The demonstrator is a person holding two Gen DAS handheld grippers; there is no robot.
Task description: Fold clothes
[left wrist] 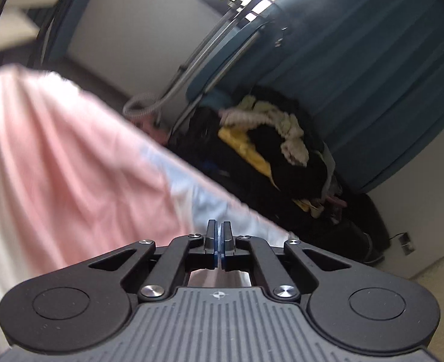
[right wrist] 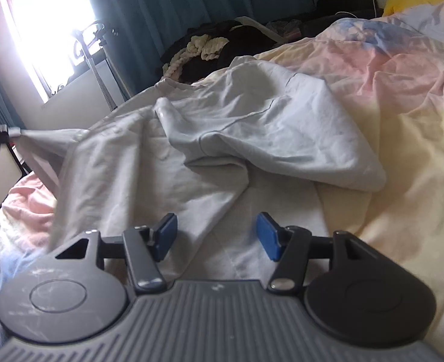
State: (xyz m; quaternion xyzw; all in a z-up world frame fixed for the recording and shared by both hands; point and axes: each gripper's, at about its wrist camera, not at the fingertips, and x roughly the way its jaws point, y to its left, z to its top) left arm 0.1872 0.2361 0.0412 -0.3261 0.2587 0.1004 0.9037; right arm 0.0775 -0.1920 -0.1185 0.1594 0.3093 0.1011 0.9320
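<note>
The left gripper (left wrist: 218, 235) is pinching the white garment (right wrist: 252, 126) by one corner (thin hold), so it's probably slipping free while the right gripper (right wrist: 215, 235) is hovering wide open.

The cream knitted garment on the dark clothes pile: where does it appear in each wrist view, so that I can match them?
Left wrist view: the cream knitted garment lies right of centre, on the dark clothes pile.
Right wrist view: the cream knitted garment sits at upper centre, beyond the white garment.
Shared landmark: the teal curtain behind the pile.
</note>
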